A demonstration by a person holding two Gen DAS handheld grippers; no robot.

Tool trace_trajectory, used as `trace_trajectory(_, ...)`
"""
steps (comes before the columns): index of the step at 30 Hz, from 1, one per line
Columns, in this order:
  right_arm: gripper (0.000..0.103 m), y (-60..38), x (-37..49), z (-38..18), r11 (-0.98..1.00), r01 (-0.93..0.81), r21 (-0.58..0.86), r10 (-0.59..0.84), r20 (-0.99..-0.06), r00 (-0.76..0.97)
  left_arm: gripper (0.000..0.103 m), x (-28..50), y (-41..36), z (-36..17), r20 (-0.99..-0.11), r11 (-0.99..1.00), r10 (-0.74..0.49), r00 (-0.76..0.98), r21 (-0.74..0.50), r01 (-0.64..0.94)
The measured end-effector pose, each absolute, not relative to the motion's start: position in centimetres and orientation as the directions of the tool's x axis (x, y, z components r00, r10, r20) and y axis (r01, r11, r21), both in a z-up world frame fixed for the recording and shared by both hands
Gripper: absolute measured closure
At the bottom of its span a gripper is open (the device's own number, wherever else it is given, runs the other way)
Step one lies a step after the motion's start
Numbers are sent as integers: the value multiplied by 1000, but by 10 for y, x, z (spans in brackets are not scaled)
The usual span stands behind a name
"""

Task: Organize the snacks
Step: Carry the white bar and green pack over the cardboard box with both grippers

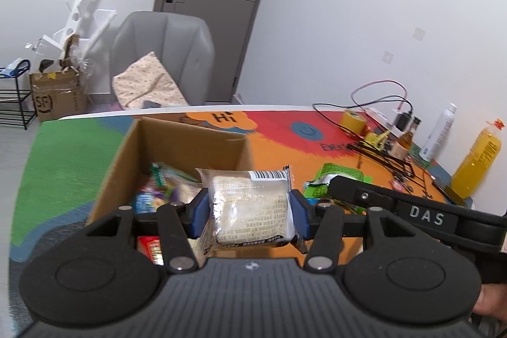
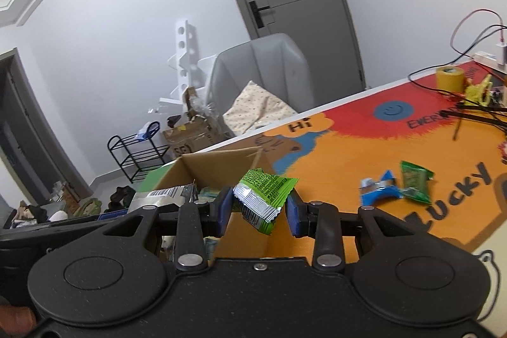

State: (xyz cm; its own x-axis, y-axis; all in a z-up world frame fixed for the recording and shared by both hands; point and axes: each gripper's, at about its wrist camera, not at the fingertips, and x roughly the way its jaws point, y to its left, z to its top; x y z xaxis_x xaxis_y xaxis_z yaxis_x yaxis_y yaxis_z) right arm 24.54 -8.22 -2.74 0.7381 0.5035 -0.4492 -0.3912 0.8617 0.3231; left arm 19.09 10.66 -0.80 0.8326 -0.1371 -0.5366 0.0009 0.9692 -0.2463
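Both packets hang over the cardboard box (image 1: 177, 141), the left gripper (image 1: 250, 211) clamped on the clear-wrapped cake (image 1: 253, 205) and the right gripper (image 2: 258, 209) pinching only a corner of the green sachet (image 2: 264, 195), which could slip and fall outside the box.

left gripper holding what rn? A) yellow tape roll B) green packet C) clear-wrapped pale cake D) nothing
C: the left gripper is clamped on the clear-wrapped cake above the box; the green packet is in the right gripper.
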Motion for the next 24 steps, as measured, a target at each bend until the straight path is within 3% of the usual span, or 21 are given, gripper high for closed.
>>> trace_trajectory(11,69,-39,248,-29,833,-454,317,553,-469,689,50,198,155,-21,-575,959,-85,814,-270,-91)
trace_trajectory(17,69,-24,246,-30,829,-466,309,559,-482,675,46,190,168,-14,-553,954,-71,830,-282,-106)
trace_trajectory(22,62,-19,248,-34,827,-466,314,561,-497,662,41,189,176,-16,-562,953,-66,825,-281,-115)
trace_trajectory(24,61,-22,247,-34,829,-460,318,559,-498,663,33,188,180,-17,-566,952,-64,822,-282,-121)
